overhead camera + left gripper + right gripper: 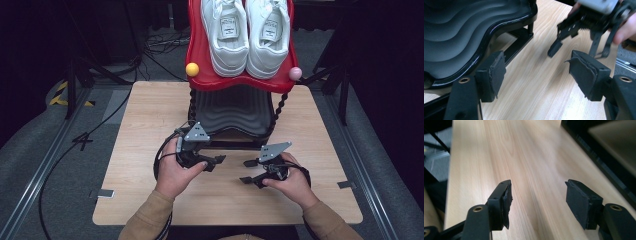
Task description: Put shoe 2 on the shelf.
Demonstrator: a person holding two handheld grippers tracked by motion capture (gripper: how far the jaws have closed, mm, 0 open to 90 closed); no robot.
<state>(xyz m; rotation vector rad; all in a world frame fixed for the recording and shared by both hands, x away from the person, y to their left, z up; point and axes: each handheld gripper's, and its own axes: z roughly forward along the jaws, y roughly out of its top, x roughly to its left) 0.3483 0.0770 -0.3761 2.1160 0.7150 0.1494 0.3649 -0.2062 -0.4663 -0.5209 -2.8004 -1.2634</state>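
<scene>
Light wooden table (150, 150) on grey carpeted floor (30, 150), metal floor rails (35, 172) on both sides, black cables (160, 45) trailing behind, dark unlit surroundings, yellow-black hazard tape (60, 95) at left.

I'm looking at a pale wooden desk (150, 150). At its far edge stands a two-tier rack: red top shelf (197, 50) carrying a pair of white sneakers (247, 35), wavy black lower shelf (230, 112). Cables (160, 45) trail on the floor behind.
</scene>
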